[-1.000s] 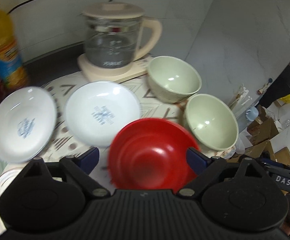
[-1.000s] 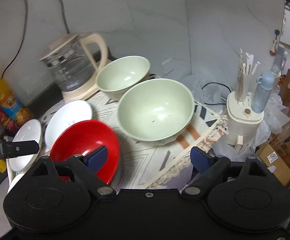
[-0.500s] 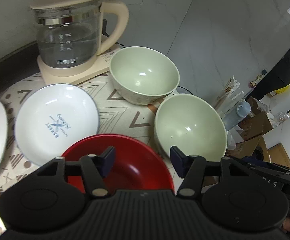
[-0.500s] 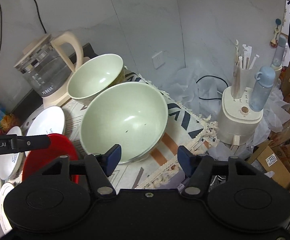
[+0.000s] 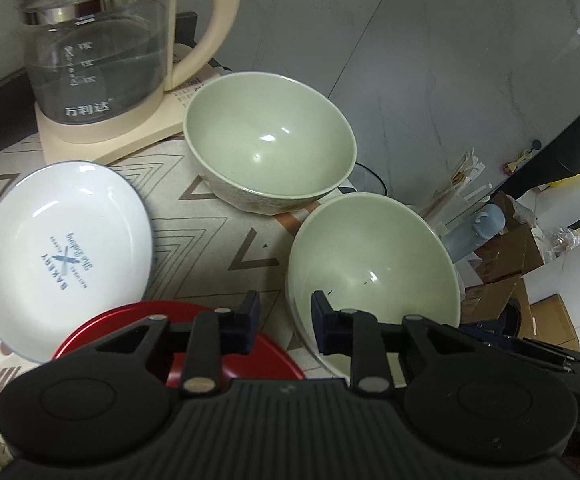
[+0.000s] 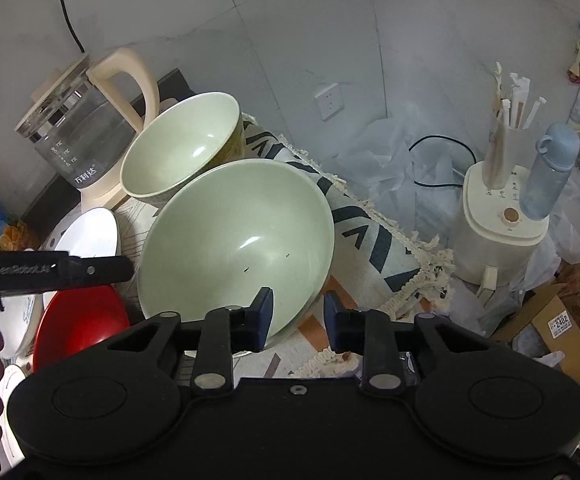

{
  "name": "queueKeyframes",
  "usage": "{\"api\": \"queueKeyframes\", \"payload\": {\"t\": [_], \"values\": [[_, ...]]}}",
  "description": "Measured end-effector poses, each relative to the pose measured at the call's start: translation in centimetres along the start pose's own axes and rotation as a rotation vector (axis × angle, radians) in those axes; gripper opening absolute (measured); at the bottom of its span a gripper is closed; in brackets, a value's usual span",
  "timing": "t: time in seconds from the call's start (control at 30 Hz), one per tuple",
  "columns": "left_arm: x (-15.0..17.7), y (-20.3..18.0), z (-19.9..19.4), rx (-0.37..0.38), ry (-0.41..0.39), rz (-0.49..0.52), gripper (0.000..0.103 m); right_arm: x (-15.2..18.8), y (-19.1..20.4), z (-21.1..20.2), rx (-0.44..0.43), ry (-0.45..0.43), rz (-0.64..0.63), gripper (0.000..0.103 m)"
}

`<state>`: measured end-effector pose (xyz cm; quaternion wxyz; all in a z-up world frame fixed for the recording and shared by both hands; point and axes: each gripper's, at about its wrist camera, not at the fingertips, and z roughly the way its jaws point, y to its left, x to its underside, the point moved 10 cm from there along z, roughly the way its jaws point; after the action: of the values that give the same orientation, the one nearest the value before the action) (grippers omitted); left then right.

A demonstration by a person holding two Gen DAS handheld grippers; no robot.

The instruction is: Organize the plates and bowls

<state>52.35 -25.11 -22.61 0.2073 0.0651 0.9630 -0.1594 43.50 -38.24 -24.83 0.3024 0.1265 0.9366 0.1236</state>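
The left gripper [image 5: 284, 320] has just been closing its jaws; they now stand narrow, and the rim of the near green bowl [image 5: 373, 268] lies in the gap, but whether the pads already press on it cannot be told. The right gripper [image 6: 297, 318] has also just been closing, and the opposite rim of the same near green bowl [image 6: 234, 240] is between its narrow jaws; a firm grip is not clear either.

Beyond, the far green bowl [image 5: 268, 146] stands alone, just beside the near one. The red bowl [image 5: 178, 316] lies under the left gripper, and the white plate [image 5: 64, 256] lies beside it on the patterned cloth [image 5: 218, 236], in front of the glass kettle [image 5: 98, 52].

By this view nothing is stacked yet. The organizing seems at its beginning: the bowls wait to be nested and the plates to be gathered.
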Motion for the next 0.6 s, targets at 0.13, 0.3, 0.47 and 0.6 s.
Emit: {"api": "queueKeyframes", "payload": {"t": [0.13,0.3,0.47,0.6], "values": [[0.0,-0.4,1.3,0.008,0.025,-0.004,0.019,0.0,-0.4,0.7,0.004,0.014,0.002,0.022],[0.1,-0.9,2.6,0.003,0.037,0.002,0.015,-0.1,-0.6,0.9,-0.003,0.015,-0.006,0.017],[-0.1,-1.0,2.9,-0.017,0.019,0.026,0.012,-0.2,-0.5,1.2,-0.003,0.002,-0.031,0.017],[-0.1,-1.1,2.6,-0.026,0.008,0.024,0.011,-0.5,-0.5,0.9,-0.005,-0.017,-0.045,0.017]]}}
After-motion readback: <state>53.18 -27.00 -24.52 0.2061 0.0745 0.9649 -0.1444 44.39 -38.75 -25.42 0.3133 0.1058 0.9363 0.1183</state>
